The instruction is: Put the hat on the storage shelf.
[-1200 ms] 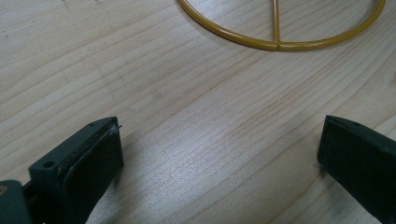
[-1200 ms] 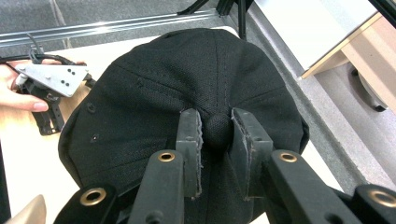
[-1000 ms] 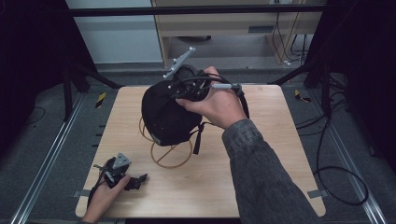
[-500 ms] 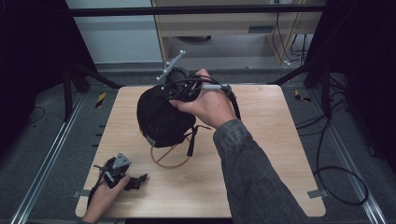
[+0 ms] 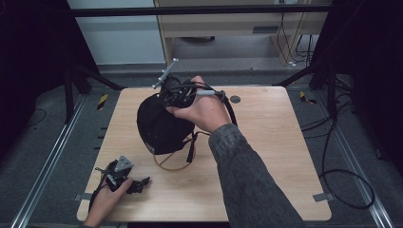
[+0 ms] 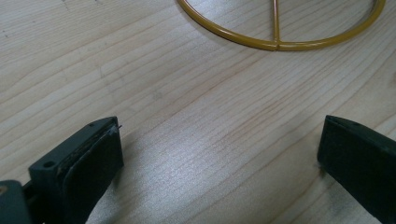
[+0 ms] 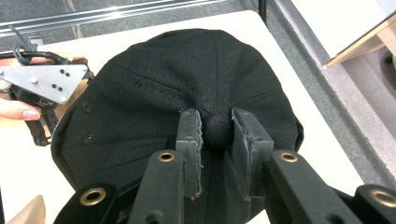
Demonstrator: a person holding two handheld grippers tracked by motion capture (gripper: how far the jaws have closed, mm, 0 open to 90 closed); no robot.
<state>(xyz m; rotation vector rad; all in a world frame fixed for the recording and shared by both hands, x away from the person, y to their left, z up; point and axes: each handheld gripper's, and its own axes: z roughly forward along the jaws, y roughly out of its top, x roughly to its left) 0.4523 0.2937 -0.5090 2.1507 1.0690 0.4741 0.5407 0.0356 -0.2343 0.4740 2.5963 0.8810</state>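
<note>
One black cap (image 7: 177, 98) is hanging pinched by its top button in the right gripper (image 7: 217, 128) above one yellow wire ring (image 6: 280, 28); the left gripper (image 6: 219, 154) is resting wide open on the table (image 5: 275, 142).

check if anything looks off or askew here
Nothing is damaged or spilled. The black cap hangs tilted above the yellow wire stand, pinched by its top button in the right tool.
</note>
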